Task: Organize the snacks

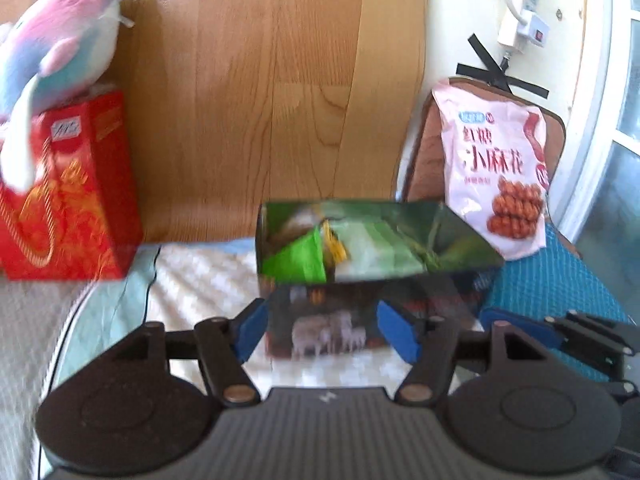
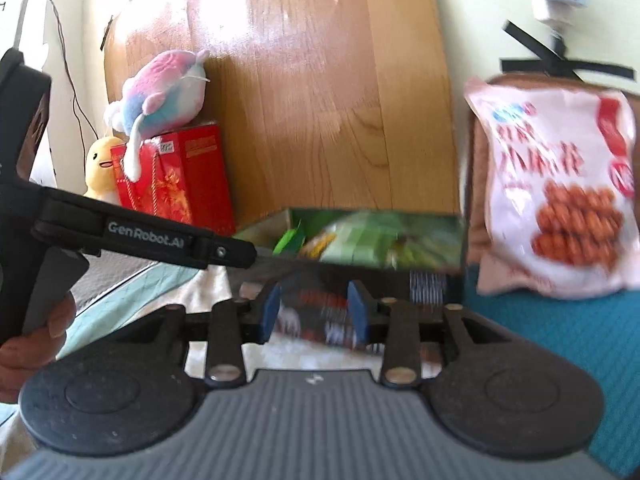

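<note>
A green-topped snack box [image 1: 372,240] with a dark printed front lies on the bed ahead of both grippers; it also shows in the right wrist view [image 2: 376,240]. My left gripper [image 1: 324,330] is open, its blue pads on either side of the box's front face. My right gripper [image 2: 316,314] is partly open around the same front face, farther right; I cannot tell if the pads touch it. A pink bag of fried dough twists [image 1: 496,168] leans on a brown cushion at the right, also in the right wrist view [image 2: 560,200].
A red gift box [image 1: 68,192] with a pink-blue plush [image 1: 56,52] on top stands at the left, by a yellow plush [image 2: 100,168]. A wooden headboard [image 1: 260,92] is behind. A teal mat [image 2: 560,340] covers the right. The left gripper's body [image 2: 120,236] crosses the right view.
</note>
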`<action>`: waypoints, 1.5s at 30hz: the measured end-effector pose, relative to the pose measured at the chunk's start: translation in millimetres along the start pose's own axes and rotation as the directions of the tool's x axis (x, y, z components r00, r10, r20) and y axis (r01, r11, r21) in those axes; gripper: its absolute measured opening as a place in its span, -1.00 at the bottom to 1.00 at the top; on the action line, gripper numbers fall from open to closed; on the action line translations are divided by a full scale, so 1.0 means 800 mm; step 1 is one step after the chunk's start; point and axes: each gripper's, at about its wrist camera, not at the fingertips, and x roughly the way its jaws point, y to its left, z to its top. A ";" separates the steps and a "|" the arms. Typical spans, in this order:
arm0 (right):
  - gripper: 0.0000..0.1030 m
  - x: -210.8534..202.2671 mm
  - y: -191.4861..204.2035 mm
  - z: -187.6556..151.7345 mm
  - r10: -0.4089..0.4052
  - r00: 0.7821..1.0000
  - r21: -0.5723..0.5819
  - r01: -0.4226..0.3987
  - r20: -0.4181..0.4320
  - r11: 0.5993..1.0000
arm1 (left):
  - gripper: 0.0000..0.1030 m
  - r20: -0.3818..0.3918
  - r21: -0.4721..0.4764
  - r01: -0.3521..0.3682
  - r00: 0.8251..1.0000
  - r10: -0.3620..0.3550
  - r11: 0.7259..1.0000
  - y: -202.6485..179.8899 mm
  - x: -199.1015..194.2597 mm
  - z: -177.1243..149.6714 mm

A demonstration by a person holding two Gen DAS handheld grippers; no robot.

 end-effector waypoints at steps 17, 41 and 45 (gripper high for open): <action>-0.13 -0.064 0.025 -0.076 -0.024 0.995 0.098 0.034 -0.101 0.995 | 0.21 -0.077 -0.063 -0.166 0.984 0.161 0.984 0.034 -0.047 -0.110; 0.10 -0.084 0.010 -0.094 -0.012 0.999 0.211 0.022 -0.048 0.977 | 0.48 0.030 -0.043 -0.259 0.965 0.261 0.965 0.035 -0.066 -0.142; 0.13 -0.086 0.009 -0.094 -0.010 0.999 0.220 0.018 -0.038 0.975 | 0.49 0.033 -0.038 -0.264 0.964 0.265 0.964 0.034 -0.067 -0.142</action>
